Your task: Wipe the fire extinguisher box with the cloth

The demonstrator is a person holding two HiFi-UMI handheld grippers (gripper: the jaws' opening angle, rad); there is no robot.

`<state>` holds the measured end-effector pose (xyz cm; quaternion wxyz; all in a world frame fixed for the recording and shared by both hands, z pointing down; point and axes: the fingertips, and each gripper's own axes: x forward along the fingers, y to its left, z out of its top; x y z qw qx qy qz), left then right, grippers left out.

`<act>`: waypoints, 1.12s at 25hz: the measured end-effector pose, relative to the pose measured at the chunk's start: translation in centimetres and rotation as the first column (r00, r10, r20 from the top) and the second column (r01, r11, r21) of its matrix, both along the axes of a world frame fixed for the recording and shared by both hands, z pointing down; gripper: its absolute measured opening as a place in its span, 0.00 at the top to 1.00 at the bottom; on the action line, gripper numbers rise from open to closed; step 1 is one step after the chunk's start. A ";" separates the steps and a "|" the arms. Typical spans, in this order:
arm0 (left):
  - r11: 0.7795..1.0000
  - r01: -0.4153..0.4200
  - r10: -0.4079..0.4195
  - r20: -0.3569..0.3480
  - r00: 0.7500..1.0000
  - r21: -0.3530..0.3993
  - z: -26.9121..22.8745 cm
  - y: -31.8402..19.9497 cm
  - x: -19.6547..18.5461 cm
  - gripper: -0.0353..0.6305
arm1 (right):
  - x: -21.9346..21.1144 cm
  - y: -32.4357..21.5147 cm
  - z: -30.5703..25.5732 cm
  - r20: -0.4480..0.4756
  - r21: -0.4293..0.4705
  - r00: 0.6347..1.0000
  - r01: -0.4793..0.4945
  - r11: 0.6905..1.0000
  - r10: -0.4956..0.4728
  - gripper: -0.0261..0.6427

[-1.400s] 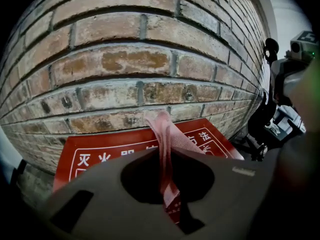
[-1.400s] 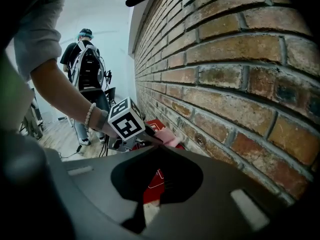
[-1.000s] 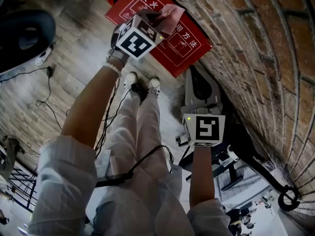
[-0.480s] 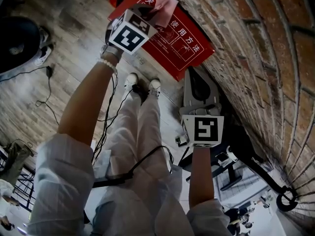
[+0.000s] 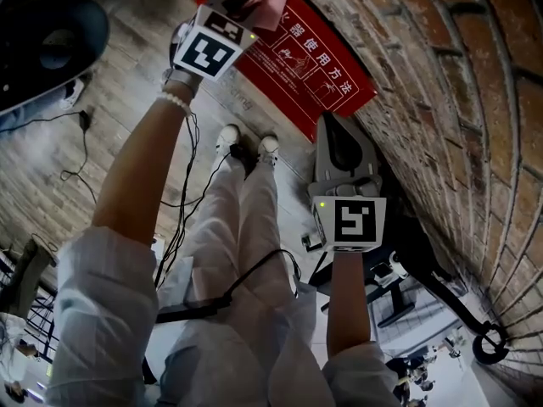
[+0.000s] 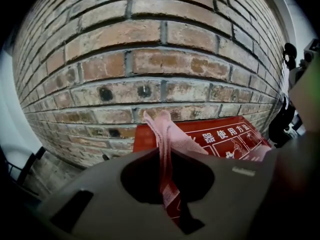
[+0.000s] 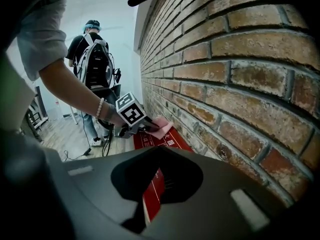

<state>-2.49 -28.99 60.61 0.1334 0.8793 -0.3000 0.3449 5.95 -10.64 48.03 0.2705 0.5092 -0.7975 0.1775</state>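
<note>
Brickwork fills the right side. The wall [image 5: 458, 75] is rough red-brown brick with sunken grey joints, and it runs past every edge. The floor [image 5: 127, 66] is pale wood plank, much of it hidden behind the person's arms and light trousers [image 5: 246, 227]. A dark rounded shape at the far left is cut off, and I cannot tell what it is.

The box [image 5: 314, 66] sits tight against the wall. It shows a flat red panel printed with white characters and small diagrams. In the head view its far end runs off the top edge and is partly covered by the left gripper [image 5: 248, 7].

That gripper's grey jaws are pinched hard on the cloth [image 6: 167, 139]. The cloth is pink and soft-napped and stands up from the jaws in a folded crest. Its loose end appears to rest on the top of the box [image 6: 235, 139], by the bricks. The part inside the jaws is out of sight.

The right gripper [image 5: 344, 130] hangs near the box's near end, well apart from the cloth. Its smooth grey jaws are drawn together to a thin slit and grip nothing. Only a strip of the red box [image 7: 152, 189] shows through the slit.

A white bead bracelet [image 5: 176, 100] circles the left wrist.
</note>
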 end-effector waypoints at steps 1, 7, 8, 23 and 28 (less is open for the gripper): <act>1.000 0.009 -0.009 0.000 1.000 0.001 0.0 -0.3 -0.4 0.93 | -0.2 -0.1 0.0 0.001 -0.001 1.000 0.004 1.000 -0.004 0.95; 0.999 0.039 -0.039 0.004 0.999 0.012 0.0 -1.5 -2.5 0.93 | -1.2 -0.7 -0.1 0.000 -0.002 1.000 0.027 1.000 -0.027 0.95; 0.999 0.043 -0.043 0.003 0.999 0.014 0.0 -1.6 -2.7 0.93 | -1.3 -0.8 -0.1 -0.001 -0.002 1.000 0.030 1.000 -0.030 0.95; 0.991 0.132 -0.132 -0.036 0.991 0.000 -0.9 -2.2 -4.8 0.93 | -1.4 -0.8 -0.6 0.002 0.007 0.999 0.034 0.999 -0.034 0.95; 0.988 0.156 -0.154 -0.087 0.984 0.015 -3.5 -1.0 -6.4 0.93 | -1.8 -0.3 -1.3 -0.003 0.003 0.998 0.056 0.998 -0.056 0.95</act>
